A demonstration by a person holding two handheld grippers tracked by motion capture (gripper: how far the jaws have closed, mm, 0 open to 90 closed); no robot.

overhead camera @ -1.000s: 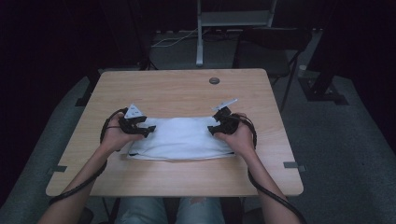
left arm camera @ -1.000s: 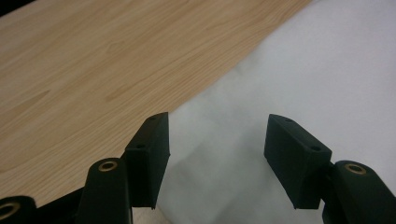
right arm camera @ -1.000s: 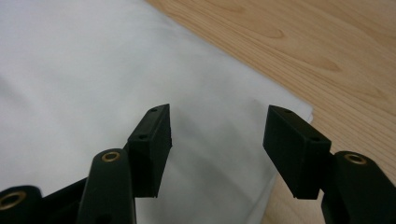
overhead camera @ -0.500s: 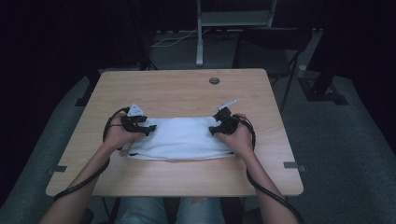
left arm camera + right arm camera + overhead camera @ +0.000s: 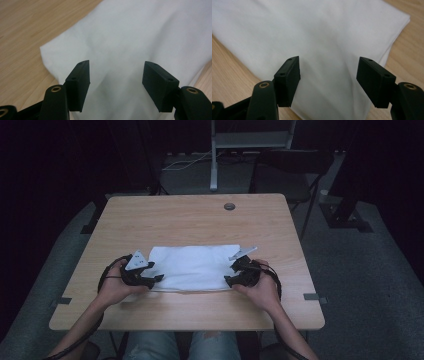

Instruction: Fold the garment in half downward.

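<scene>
We're folding the white cloth (image 5: 192, 268), which is lying flat near the table (image 5: 180, 215) front edge. Left gripper (image 5: 150, 281) and right gripper (image 5: 231, 275) are poised at its near corners, both released, nothing pinched; the right's jaws have just been opening. We're wanting matched, level bites on both corners. Since the earlier frame, both hands are sitting nearer us.

Dark studio: lone wooden table (image 5: 195, 217)
</scene>
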